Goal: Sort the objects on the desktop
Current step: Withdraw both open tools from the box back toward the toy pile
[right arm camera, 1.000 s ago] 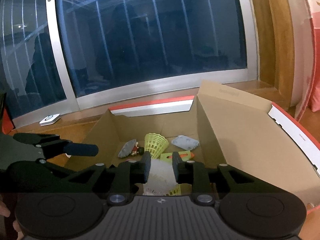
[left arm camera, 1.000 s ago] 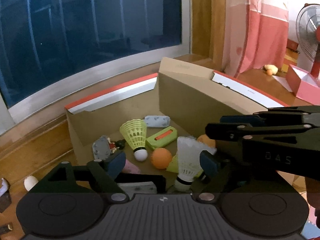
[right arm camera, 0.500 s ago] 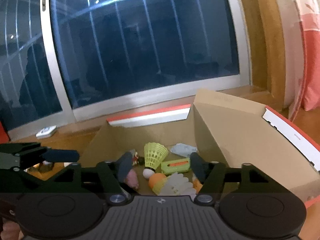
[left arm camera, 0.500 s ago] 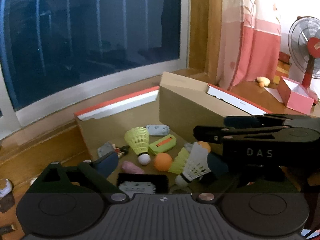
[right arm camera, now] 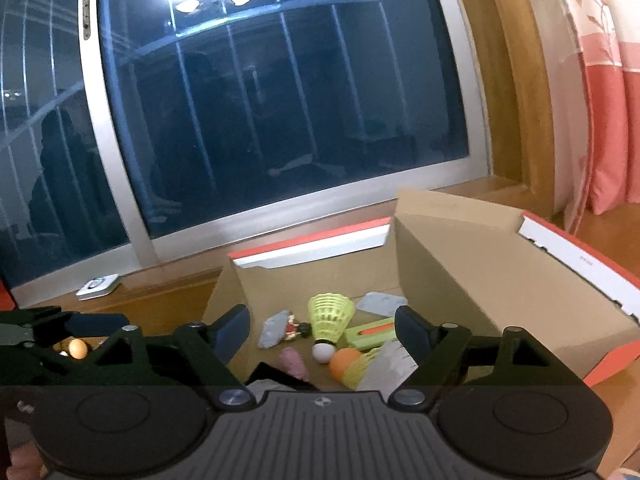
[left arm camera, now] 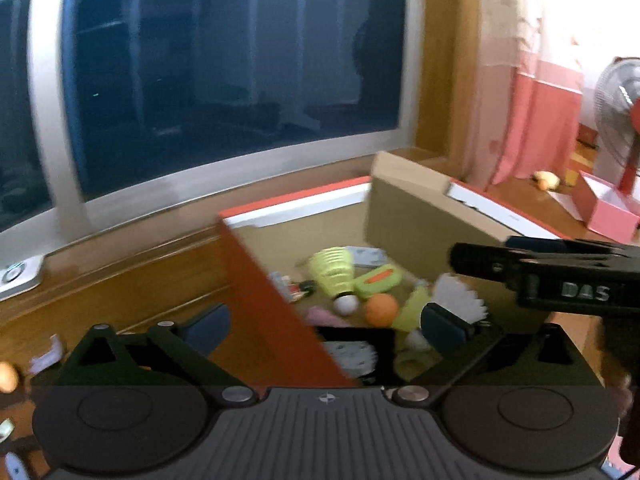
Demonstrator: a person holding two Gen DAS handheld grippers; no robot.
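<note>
An open cardboard box (right arm camera: 460, 280) with red outer sides holds a white shuttlecock (right arm camera: 390, 364), a yellow shuttlecock (right arm camera: 330, 316), an orange ball (right arm camera: 344, 360), a green case (right arm camera: 368, 334) and a pink piece (right arm camera: 294, 362). My right gripper (right arm camera: 324, 326) hovers above the box's near side, jaws opening, with nothing between them. My left gripper (left arm camera: 324, 324) is also opening and empty. It hangs over the box's red left wall (left arm camera: 272, 300). In the left wrist view the white shuttlecock (left arm camera: 460, 300) lies beside the orange ball (left arm camera: 382, 310), under the right gripper (left arm camera: 480, 258).
A white device (right arm camera: 98, 286) lies on the wooden sill under the dark window. An orange ball (right arm camera: 76, 348) and small bits lie on the desk left of the box. A pink box (left arm camera: 612, 208), a fan (left arm camera: 620, 96) and a curtain stand at the right.
The right gripper let go of the white shuttlecock, which now lies in the box, and drew back. The left gripper opened wider and slid left over the box's left wall.
</note>
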